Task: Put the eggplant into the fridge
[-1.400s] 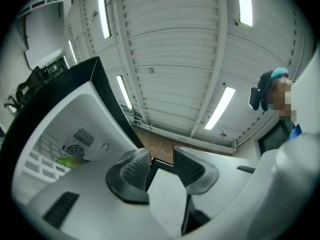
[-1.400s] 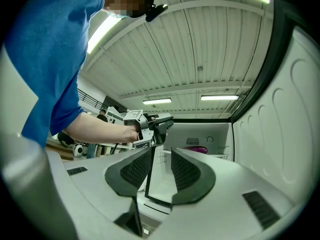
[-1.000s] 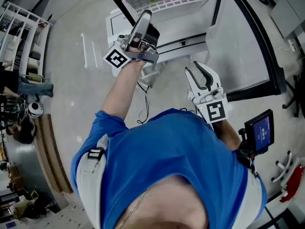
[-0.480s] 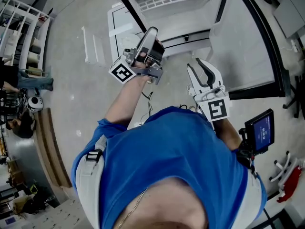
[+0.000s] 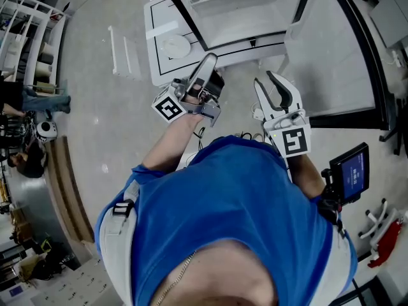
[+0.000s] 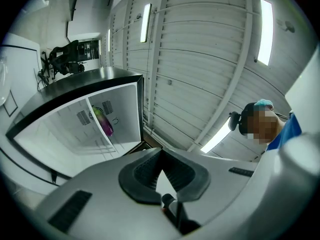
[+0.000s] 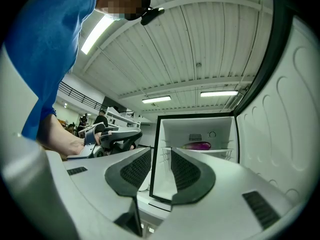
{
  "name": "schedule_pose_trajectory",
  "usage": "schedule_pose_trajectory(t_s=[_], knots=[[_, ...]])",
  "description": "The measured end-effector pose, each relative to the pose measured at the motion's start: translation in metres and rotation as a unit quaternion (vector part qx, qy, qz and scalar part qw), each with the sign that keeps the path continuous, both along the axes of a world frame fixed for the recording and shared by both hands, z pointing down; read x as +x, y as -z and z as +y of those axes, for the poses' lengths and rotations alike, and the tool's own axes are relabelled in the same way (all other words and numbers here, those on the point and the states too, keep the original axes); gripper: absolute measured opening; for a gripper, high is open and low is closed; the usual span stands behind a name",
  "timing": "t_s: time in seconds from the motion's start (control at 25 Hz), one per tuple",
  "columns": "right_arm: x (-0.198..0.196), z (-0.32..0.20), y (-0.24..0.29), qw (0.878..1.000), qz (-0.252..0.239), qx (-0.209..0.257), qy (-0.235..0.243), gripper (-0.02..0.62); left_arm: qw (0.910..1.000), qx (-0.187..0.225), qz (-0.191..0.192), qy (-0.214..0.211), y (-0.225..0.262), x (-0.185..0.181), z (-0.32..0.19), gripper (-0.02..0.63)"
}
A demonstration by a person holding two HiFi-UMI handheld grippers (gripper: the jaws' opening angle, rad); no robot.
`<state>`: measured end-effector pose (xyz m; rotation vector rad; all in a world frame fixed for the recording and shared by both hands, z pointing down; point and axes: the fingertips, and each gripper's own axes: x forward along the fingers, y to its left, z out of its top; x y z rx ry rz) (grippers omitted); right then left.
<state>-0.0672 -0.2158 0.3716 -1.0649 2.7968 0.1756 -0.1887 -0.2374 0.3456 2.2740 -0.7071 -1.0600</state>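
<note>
The purple eggplant [image 6: 103, 121] [image 7: 198, 145] lies on a white wire shelf inside the open fridge [image 5: 223, 24]; neither gripper touches it. In the head view my left gripper [image 5: 209, 62] is in front of the fridge, a short way below its opening. Its jaws are shut with nothing between them, as the left gripper view [image 6: 160, 159] also shows. My right gripper [image 5: 266, 81] [image 7: 161, 171] is beside it to the right, jaws open and empty, pointing at the fridge interior. The fridge door [image 5: 331, 50] stands swung open on the right.
A white panel with a round disc [image 5: 172, 45] lies left of the fridge opening. A cable [image 5: 199, 139] trails on the floor by my body. A small screen [image 5: 347, 174] is at the right. White shelving [image 5: 29, 37] and people [image 5: 25, 107] are far left.
My left gripper has dropped back from the fridge opening toward my body. The right gripper has stayed where it was, still open.
</note>
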Motion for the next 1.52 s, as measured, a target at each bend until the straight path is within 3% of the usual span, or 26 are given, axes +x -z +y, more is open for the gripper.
schedule_pose_trajectory(t_s=[0.6, 0.88, 1.16, 1.52], knots=[[0.000, 0.010, -0.004, 1.000, 0.007, -0.006, -0.007, 0.127, 0.9987, 0.026, 0.039, -0.020, 0.013, -0.008, 0.018, 0.008], [0.014, 0.032, -0.005, 0.999, 0.016, -0.015, -0.037, 0.127, 0.9960, 0.037, 0.060, -0.055, 0.021, 0.001, 0.041, 0.008], [0.045, 0.024, -0.018, 0.992, 0.032, -0.039, -0.115, 0.127, 0.9936, 0.011, 0.056, -0.098, 0.007, 0.016, 0.021, 0.008], [0.150, 0.049, -0.056, 0.963, 0.079, -0.074, -0.249, 0.127, 0.9808, -0.004, 0.076, -0.180, -0.017, 0.080, 0.014, 0.009]])
